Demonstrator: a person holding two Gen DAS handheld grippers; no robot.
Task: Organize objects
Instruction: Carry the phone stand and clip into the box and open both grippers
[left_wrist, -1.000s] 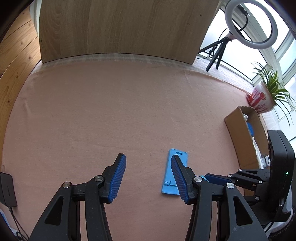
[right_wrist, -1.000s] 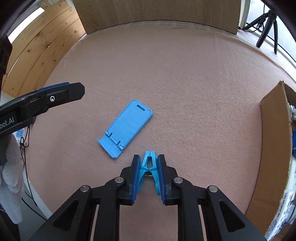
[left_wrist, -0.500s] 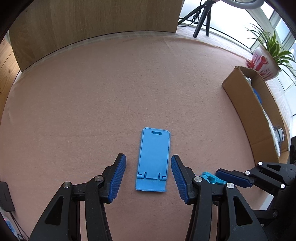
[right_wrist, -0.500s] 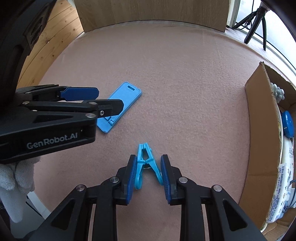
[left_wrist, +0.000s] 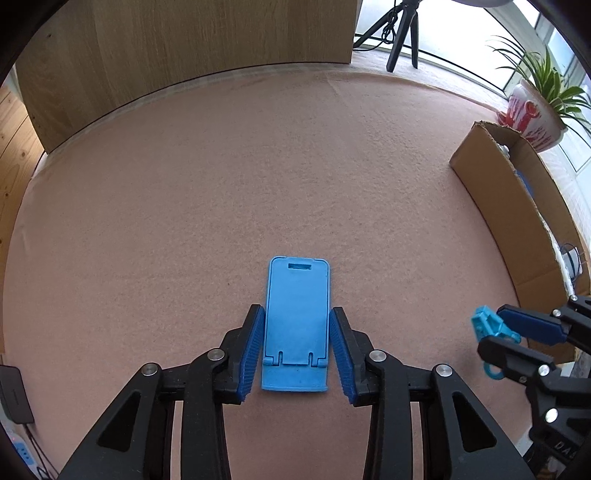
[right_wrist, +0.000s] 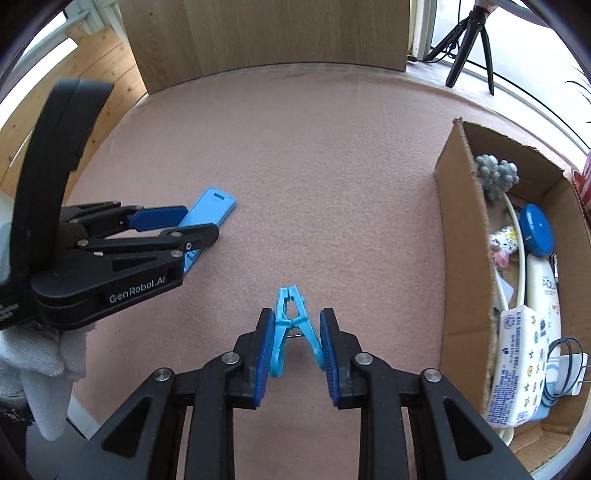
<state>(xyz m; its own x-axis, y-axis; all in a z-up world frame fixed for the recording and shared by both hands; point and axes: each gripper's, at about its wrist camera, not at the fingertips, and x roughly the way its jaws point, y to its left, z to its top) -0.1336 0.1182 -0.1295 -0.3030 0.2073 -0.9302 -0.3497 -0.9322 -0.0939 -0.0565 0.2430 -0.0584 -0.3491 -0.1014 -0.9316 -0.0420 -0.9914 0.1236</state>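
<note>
my left gripper (left_wrist: 296, 349) points down at a pink felt mat (left_wrist: 258, 184), its jaws closing around a flat blue phone stand (left_wrist: 296, 325) that lies between them on the mat; the pads sit just beside its long edges, a thin gap showing. my right gripper (right_wrist: 294, 341) is clamped on a light blue clothespin (right_wrist: 291, 325), held clear of the mat. an open cardboard box (right_wrist: 461, 258) of odds and ends stands to the right.
</note>
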